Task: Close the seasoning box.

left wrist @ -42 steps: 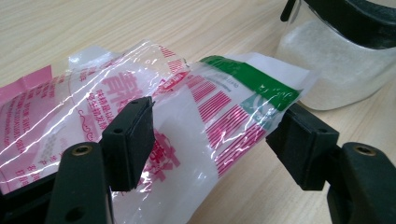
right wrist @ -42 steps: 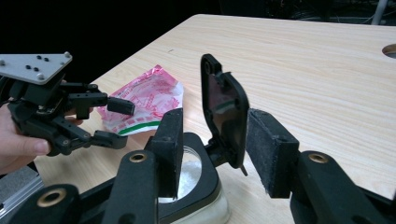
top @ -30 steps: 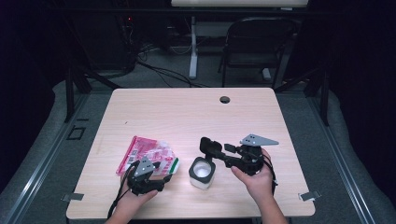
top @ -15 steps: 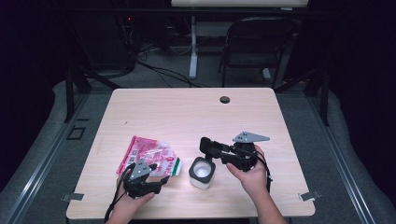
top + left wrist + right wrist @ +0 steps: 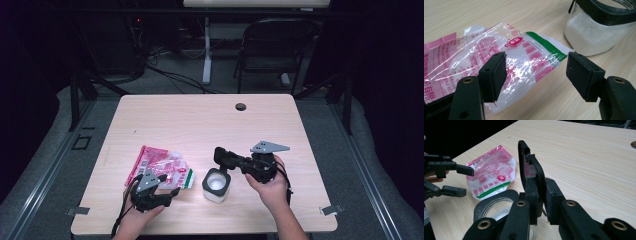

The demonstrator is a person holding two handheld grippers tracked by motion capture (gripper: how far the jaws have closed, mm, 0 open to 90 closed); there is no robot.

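The right tool (image 5: pixel 541 202) has just been closing and now clamps the jar's (image 5: pixel 217 185) hinged lid (image 5: pixel 530 165), raised above the jar. Hold it steady, upright. The left tool (image 5: pixel 536 75) stands apart over the pouch (image 5: pixel 499 55) on the surface (image 5: pixel 200 120); it should pinch the green edge squarely.

Desk (image 5: pixel 190 120): pale wood-grain laminate, smooth, matt. Pouch (image 5: pixel 474 57): thin clear plastic film, crinkled, glossy, printed pink and green. Jar (image 5: pixel 594 37): clear glass or plastic, cannot tell which, holding white grainy powder. Jar lid (image 5: pixel 530 170): black matt plastic. Hand-held gripper (image 5: pixel 536 75) pads (image 5: pixel 584 75): matt black.
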